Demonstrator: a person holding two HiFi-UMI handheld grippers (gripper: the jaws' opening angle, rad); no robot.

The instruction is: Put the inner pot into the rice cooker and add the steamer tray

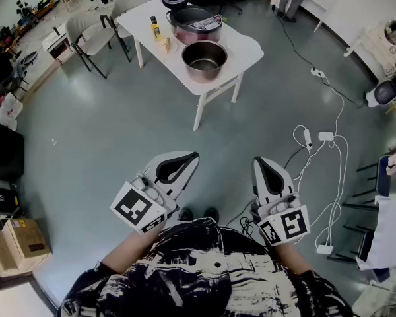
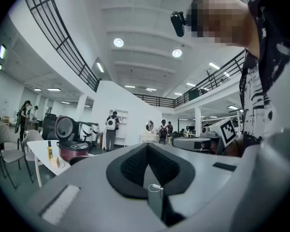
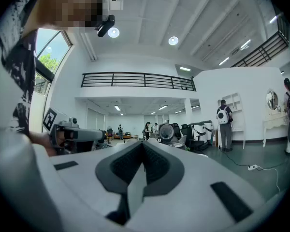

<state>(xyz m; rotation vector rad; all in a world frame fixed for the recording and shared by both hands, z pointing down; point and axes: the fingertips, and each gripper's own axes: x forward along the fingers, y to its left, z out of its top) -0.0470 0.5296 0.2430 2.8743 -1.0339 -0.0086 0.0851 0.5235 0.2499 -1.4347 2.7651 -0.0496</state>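
Far ahead on a white table [image 1: 244, 45] stands a maroon rice cooker [image 1: 193, 20] with its lid raised. In front of it on the same table sits the empty steel inner pot [image 1: 204, 59]. I cannot make out a steamer tray. My left gripper [image 1: 193, 156] and right gripper [image 1: 259, 160] are held close to the body over the grey floor, well short of the table. Both are shut with nothing between the jaws. In the left gripper view the left gripper [image 2: 147, 146] points level, with the cooker [image 2: 70, 141] at the far left. The right gripper [image 3: 142, 144] faces the open hall.
A yellow bottle [image 1: 155, 28] and a small beige item [image 1: 164, 43] stand on the table beside the cooker. Chairs [image 1: 92, 32] are left of it. White cables and power strips [image 1: 325, 137] lie on the floor at right. Cardboard boxes [image 1: 23, 240] sit lower left. People stand far off.
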